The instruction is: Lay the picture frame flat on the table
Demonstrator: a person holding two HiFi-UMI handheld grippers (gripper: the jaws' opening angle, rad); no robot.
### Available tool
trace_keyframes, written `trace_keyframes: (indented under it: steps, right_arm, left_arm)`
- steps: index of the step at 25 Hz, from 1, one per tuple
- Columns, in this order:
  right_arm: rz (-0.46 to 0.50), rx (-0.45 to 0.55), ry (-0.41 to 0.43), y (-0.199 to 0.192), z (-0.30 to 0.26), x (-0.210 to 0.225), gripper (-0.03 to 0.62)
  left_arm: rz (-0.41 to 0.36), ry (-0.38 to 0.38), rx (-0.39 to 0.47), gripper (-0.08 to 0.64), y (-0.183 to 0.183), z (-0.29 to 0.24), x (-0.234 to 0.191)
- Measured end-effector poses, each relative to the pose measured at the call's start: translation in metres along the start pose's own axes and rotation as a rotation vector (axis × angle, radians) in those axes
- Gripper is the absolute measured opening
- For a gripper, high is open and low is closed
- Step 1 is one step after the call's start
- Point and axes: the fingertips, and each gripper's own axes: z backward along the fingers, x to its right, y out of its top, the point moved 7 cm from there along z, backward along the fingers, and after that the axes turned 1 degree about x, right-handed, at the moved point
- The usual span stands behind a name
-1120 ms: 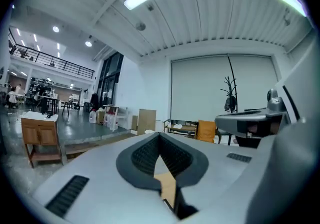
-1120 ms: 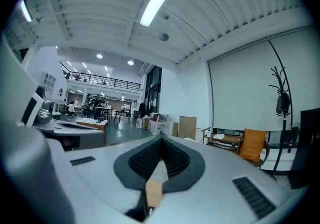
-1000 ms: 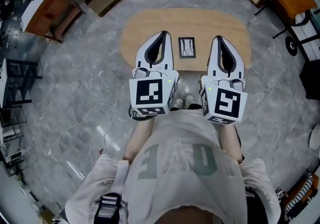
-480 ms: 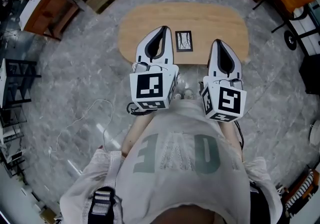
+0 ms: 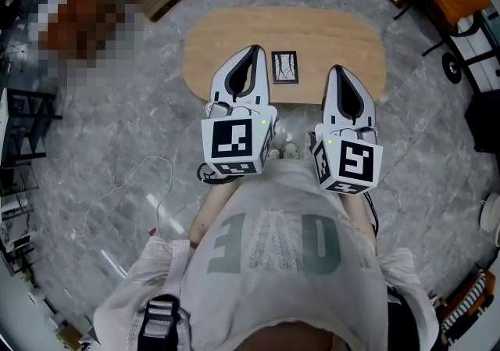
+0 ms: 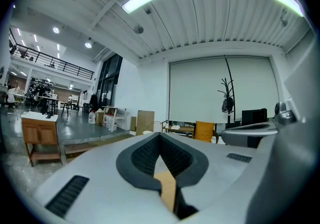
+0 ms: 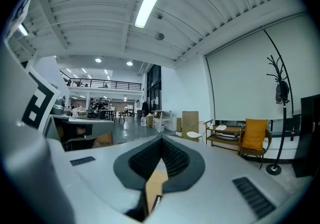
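A: Since you asked for status, going left to right: left claw (image 5: pixel 254 52) is pressed together, pinching nothing, and hangs over the near edge of the worktop (image 5: pixel 336 33). Its own view shows the pads meeting at the tip, with only bare wood through the slot below.

B: Frame?

A: Frame (image 5: pixel 285 66) sits on the worktop between the two claws, nearer the left one, apart from both. Head view shows its whole face as a tall rectangle, picture visible.

B: So it's flat already?

A: Reads flat to me, face up. But the view is steep top-down, and a frame leaning back on a stand could look much the same. No side view of it, so I can't settle it.

B: Right side?

A: Right claw (image 5: pixel 338 69) is also pressed together and empty, over the near edge, right of the frame.

B: Step in hand?

A: My read: either the frame is down and both claws are clear of it, or it's propped and they're parked in front. The scene fits both.

B: Next move?

A: Depends which. It calls for a look at the frame's edge against the wood first. Either way, a claw pressed together grips nothing.
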Motion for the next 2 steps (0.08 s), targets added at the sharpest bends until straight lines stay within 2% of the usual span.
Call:
trace_keyframes:
  steps: [2]
  right_arm:
    - [0.001, -0.002, 0.004, 0.0001, 0.0011, 0.0012, 0.006]
  left_arm:
    - [0.001, 0.006, -0.003, 0.008, -0.0001, 0.001, 0.0004]
